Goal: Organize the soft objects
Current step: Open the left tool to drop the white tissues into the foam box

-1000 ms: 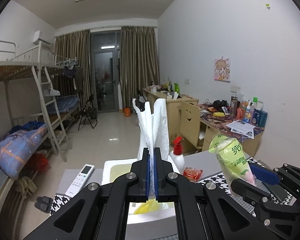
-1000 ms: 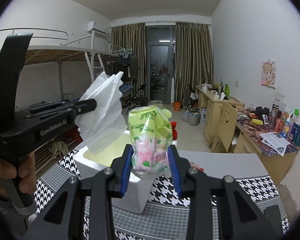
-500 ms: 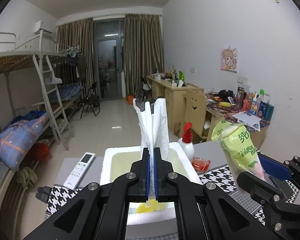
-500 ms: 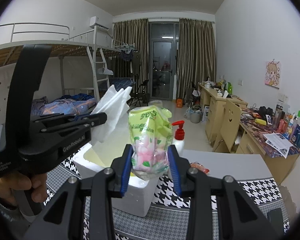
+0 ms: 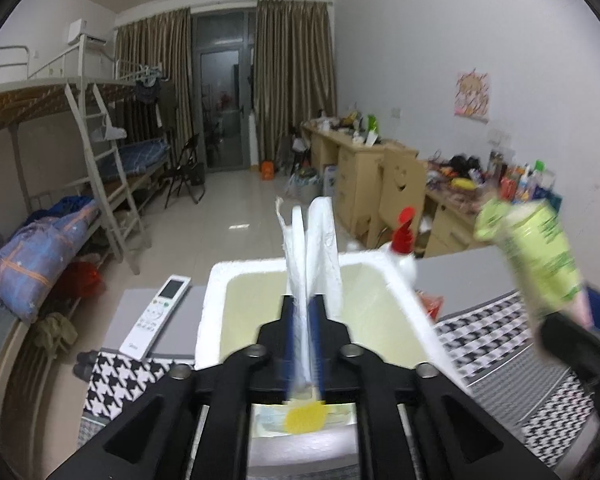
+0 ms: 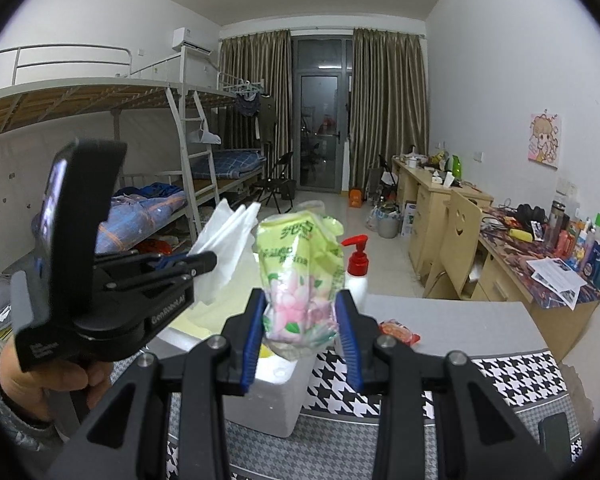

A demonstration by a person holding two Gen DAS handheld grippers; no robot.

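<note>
A folded white paper tissue [image 5: 320,248] stands upright between the fingers of my left gripper [image 5: 303,300], right over the open white foam box [image 5: 216,300]. The jaws are opening; a narrow gap shows at each side of the tissue and its lower end is blurred. In the right wrist view the left gripper [image 6: 208,260] reaches in from the left with the tissue [image 6: 228,236] over the box [image 6: 276,400]. My right gripper [image 6: 302,312] is shut on a green plastic tissue pack [image 6: 300,272], held upright just right of the box; the pack [image 5: 536,256] shows blurred in the left wrist view.
A white remote [image 5: 156,312] lies left of the box. A red-capped pump bottle [image 6: 356,264] and a red packet [image 6: 398,330] sit behind it. A houndstooth cloth [image 6: 500,380] covers the table, with a phone [image 6: 554,436] at its right. Something yellow [image 5: 304,420] lies in the box.
The left gripper has sunk toward the foam box and its jaws have parted slightly around the tissue. The right gripper keeps its grip on the pack and has shifted a little.
</note>
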